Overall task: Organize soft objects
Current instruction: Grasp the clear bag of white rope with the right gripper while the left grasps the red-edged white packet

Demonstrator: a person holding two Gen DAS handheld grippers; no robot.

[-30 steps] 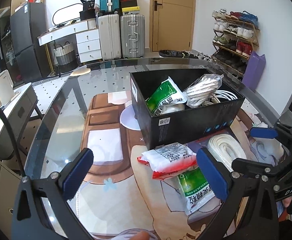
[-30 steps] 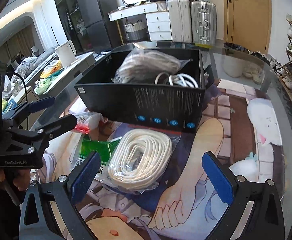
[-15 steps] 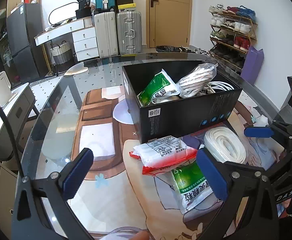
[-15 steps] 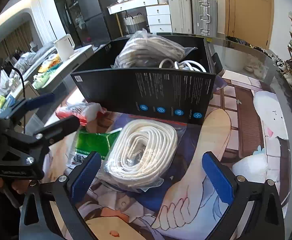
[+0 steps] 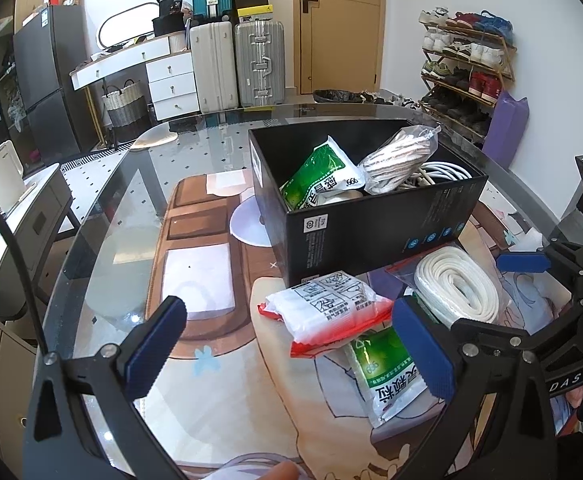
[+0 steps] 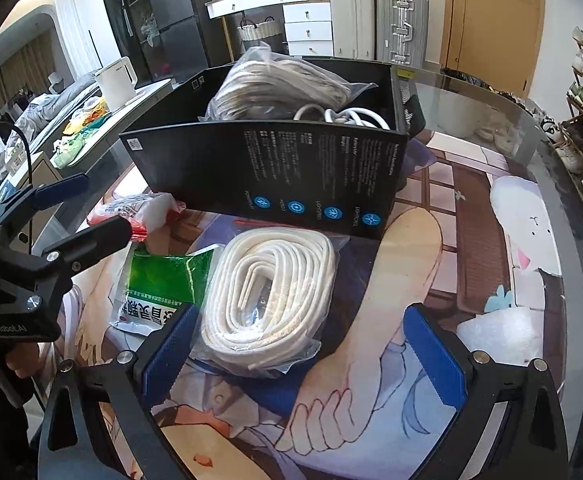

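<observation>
Bagged white cord coil (image 6: 269, 300) looks soft, slippery; my spread right claw (image 6: 303, 350) should pinch across its middle.

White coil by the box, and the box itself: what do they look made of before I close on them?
White coil: looks like woven cord or flat cable, matte, sealed in a clear glossy plastic bag that wrinkles and glints. Black box: apparently printed cardboard with a smooth satin finish, judging by its thin straight walls and printed text.
</observation>
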